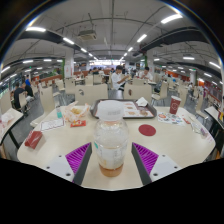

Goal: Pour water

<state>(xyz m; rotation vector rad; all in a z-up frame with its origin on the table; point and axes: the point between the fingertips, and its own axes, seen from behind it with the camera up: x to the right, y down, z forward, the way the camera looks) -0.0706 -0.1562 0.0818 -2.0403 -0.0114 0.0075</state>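
A clear plastic bottle stands upright between the two fingers of the claw, its long axis vertical and its white cap pointing straight up. The purple pads flank the bottle's lower body on either side and appear to touch it, so the claw looks clamped on the bottle, with the fingers spread only as wide as its body. The bottle's ribbed wall is see-through and the lower part looks paler, but how much water it holds cannot be told.

Under and ahead of the bottle lies a pale, cream-coloured counter. Beyond the right finger a small dark red round disc lies flat on the counter, well apart from the bottle. Farther back is a tray with some things on it, too small to name, and to its right a red cup stands upright. Off to the left a red packet lies near the counter's edge, with an orange-filled container behind it.

The room is a large canteen-like hall with rows of ceiling lights, more pale tables and chairs, and a few people seated in the distance.
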